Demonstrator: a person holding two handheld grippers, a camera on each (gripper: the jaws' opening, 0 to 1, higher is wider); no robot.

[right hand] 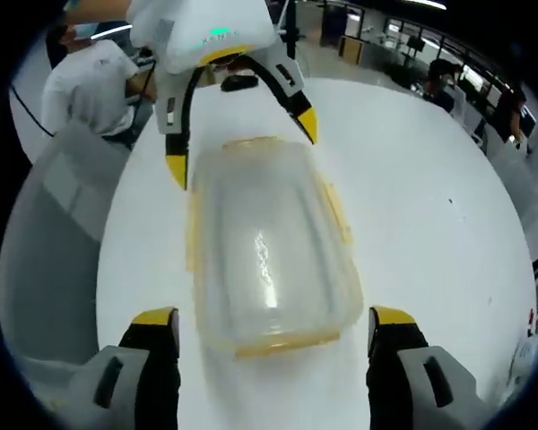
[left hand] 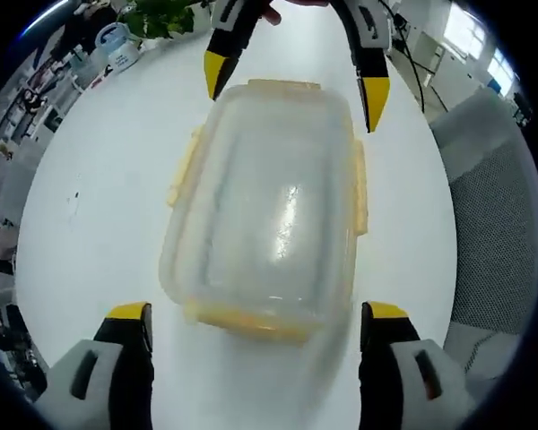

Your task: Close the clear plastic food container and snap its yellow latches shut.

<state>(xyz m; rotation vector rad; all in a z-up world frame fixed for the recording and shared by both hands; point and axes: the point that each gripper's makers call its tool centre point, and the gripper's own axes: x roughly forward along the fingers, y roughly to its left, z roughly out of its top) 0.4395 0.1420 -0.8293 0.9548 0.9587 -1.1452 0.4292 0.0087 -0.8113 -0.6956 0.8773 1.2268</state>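
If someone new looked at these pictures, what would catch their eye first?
The clear plastic food container with yellow latches lies mid-table on the white table. The left hand-held gripper and right hand-held gripper face each other from its opposite ends, both wide open.

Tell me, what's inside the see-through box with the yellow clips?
Through the lid of the clear plastic food container, only the white table shows, blurry and with glare. It looks empty. Something tiny or clear could hide in the cloudy plastic. Both tongs, left and right, hang open at opposite ends.
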